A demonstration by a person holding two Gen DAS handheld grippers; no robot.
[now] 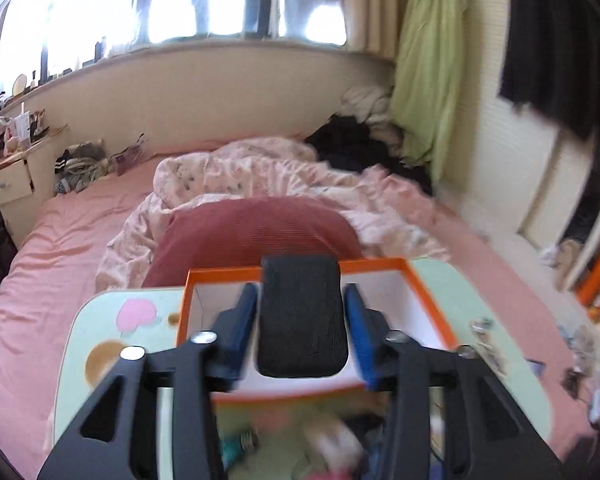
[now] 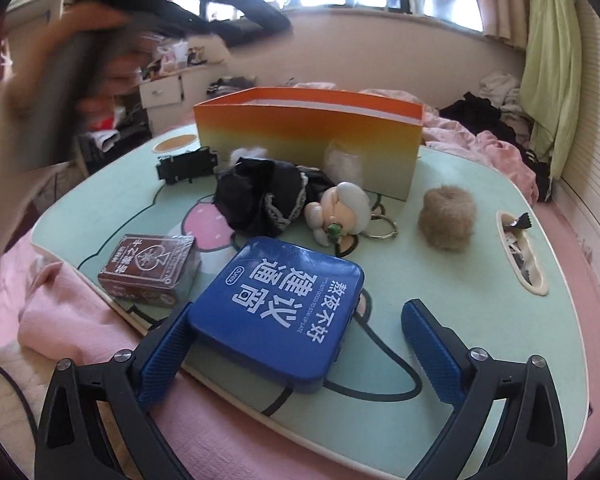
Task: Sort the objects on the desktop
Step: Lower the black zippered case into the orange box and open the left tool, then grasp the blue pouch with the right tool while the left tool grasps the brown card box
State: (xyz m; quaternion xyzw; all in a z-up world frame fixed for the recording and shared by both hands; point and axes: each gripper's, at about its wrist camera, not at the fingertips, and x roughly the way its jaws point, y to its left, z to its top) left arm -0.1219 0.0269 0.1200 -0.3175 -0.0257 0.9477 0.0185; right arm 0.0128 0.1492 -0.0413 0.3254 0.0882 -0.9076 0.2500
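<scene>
Two views cover this moment. From the left wrist, the left gripper point(image 1: 300, 320) hangs over the open orange box point(image 1: 428, 300) with a black mesh pouch point(image 1: 302, 316) between its blue fingers point(image 1: 362, 328). Both pads lie along the pouch's sides, so it looks grasped, held there probably for dropping in. The box stands at the far edge of the green bench point(image 1: 140, 320), which sits on a pink bed point(image 1: 60, 220).

From the right wrist, the right gripper point(image 2: 300, 344) is spread wide, its fingers point(image 2: 164, 352) on either side of a blue tin point(image 2: 276, 312) at the bench's near edge, the right one well clear; released, apparently lining up a grasp. Behind lie a card pack point(image 2: 152, 276), a doll point(image 2: 284, 196), a fur ball point(image 2: 446, 218) and a black clip point(image 2: 188, 166), all outside the box.
</scene>
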